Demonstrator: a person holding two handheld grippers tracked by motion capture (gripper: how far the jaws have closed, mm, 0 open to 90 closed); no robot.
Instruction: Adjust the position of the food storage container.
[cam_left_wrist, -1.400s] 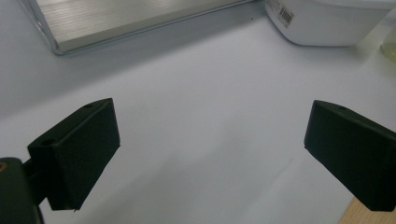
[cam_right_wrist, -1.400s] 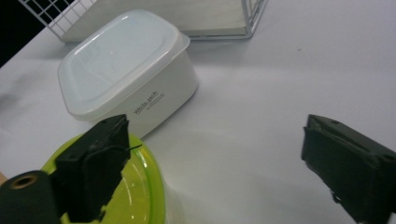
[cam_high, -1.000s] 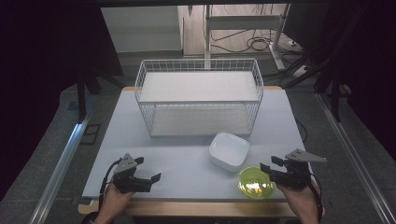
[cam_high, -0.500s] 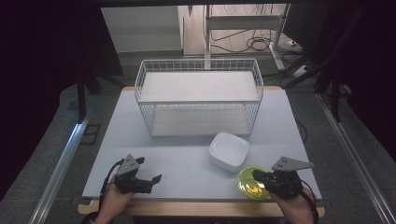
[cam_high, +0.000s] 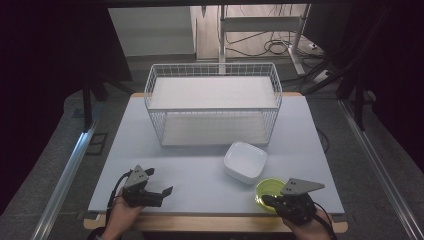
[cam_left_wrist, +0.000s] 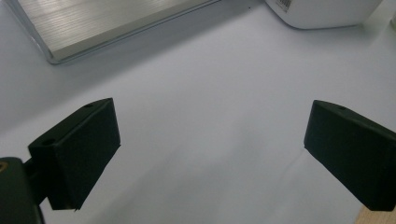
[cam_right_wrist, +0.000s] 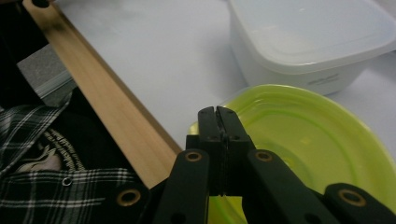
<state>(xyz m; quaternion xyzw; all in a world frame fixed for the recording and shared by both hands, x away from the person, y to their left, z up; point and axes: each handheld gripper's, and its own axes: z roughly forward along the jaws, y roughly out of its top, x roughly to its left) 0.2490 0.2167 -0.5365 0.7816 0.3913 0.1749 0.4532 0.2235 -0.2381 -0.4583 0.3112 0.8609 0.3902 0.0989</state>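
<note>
Two grippers sit at the near edge of the desk (cam_high: 200, 170) in the high view. The left gripper (cam_high: 161, 182) waits well to the left, jaws spread wide with nothing between them, probably parked until it is needed. The right gripper (cam_high: 267, 200) sits at the near right, its jaws at the near rim of the yellow-green bowl (cam_high: 267, 189), which stands just in front of the white tub (cam_high: 245, 161). A wire basket (cam_high: 212, 107) stands farther back in the middle, a likely place for the dishes to go.

From the left gripper view, the wide jaws frame bare desk. The basket (cam_left_wrist: 116, 18) and the tub (cam_left_wrist: 327, 11) lie far ahead, so nothing is within reach.

From the right gripper view, the right gripper (cam_right_wrist: 218, 116) has its jaws pressed tight together right over the bowl (cam_right_wrist: 303, 140) at the rim nearest the desk's wooden edge. That looks like a pinch on the thin lip, ready for lifting, though whether the lip is truly caught cannot be made out. The tub (cam_right_wrist: 308, 37) sits just beyond the bowl.
</note>
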